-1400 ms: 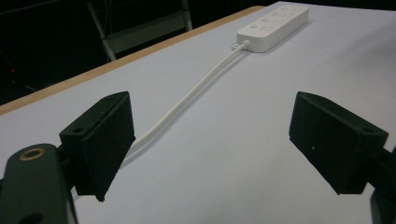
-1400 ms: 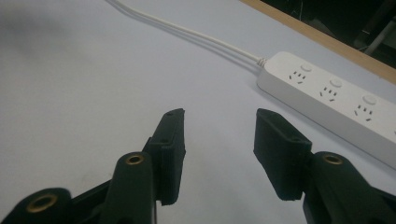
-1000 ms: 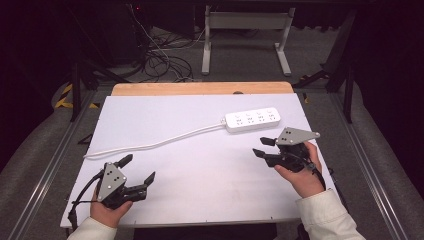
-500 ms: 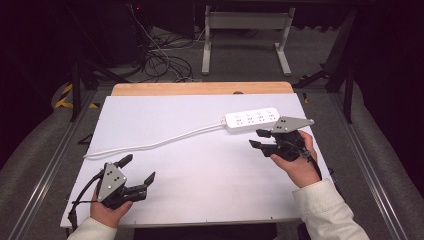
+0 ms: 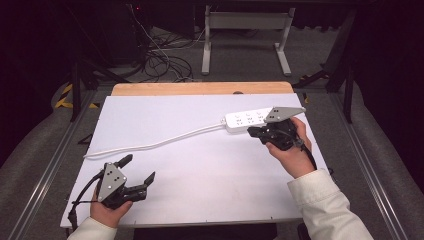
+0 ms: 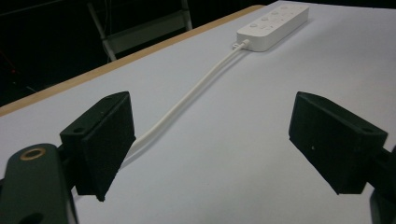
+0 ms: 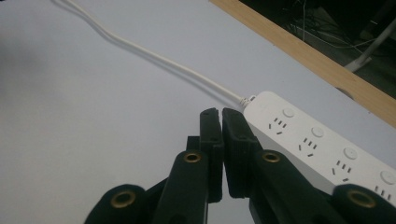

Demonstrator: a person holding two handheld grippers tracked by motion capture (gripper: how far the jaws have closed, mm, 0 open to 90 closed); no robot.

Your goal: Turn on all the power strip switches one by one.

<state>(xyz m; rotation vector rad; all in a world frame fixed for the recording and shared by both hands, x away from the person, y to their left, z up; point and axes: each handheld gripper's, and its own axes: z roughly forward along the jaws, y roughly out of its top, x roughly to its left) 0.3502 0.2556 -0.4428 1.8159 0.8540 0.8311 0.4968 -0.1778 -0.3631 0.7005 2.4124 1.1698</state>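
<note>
You had a white table sheet (image 5: 200, 165) laid over a wooden board whose bare edge (image 5: 200, 88) showed along the far side. Beyond it, on the grey floor, a tangle of black cables (image 5: 160, 62) lay to the left of a metal stand (image 5: 245, 35) with two feet. Yellow-black hazard tape (image 5: 64, 96) marked the floor at the far left.

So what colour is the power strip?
White power strip with a white cord, clearest in the right gripper view.
</note>
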